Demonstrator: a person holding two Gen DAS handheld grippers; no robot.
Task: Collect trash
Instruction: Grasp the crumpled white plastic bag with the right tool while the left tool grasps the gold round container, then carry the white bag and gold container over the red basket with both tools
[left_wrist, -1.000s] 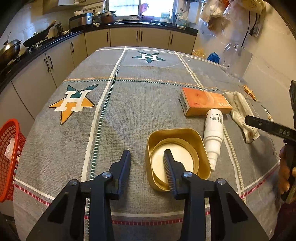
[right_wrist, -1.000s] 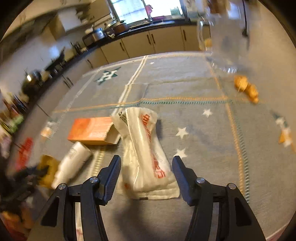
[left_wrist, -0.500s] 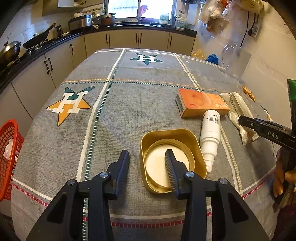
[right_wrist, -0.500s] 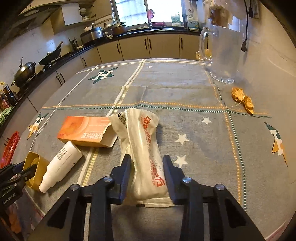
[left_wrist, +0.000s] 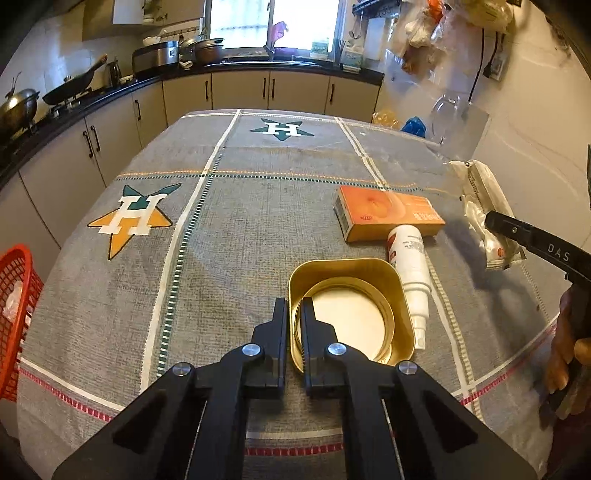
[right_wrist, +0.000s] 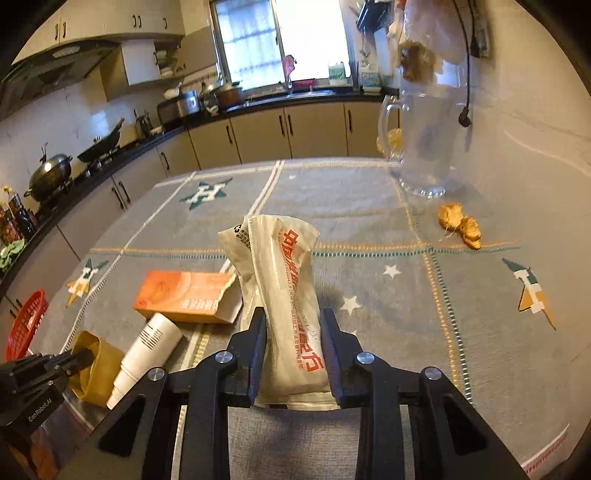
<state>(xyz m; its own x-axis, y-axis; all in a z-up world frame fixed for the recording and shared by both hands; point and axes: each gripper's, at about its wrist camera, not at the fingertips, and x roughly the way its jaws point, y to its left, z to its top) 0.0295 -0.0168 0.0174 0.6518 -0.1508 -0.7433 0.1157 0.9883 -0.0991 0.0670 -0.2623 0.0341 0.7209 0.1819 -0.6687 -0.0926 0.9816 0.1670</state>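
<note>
My left gripper (left_wrist: 293, 308) is shut on the near-left wall of a gold square tin (left_wrist: 400, 295), one finger outside and one inside; the tin (right_wrist: 98, 369) rests on the grey tablecloth. My right gripper (right_wrist: 293, 321) is shut on a white plastic wrapper with red print (right_wrist: 291, 280), which is tilted up off the cloth. The same wrapper (left_wrist: 484, 206) shows at the right of the left wrist view, held by the right gripper's finger (left_wrist: 532, 240). A white spray bottle (left_wrist: 410, 266) and an orange box (left_wrist: 384, 212) lie beside the tin.
A red basket (left_wrist: 14, 295) sits off the table's left edge. A glass jug (right_wrist: 424, 147) stands at the far right, with orange scraps (right_wrist: 460, 225) near it. Kitchen counters with pans run behind the table. A hand (left_wrist: 565, 350) holds the right gripper.
The left jaws closed onto the tin's wall. The right jaws closed on the wrapper and lifted it, tilting it up off the cloth.
</note>
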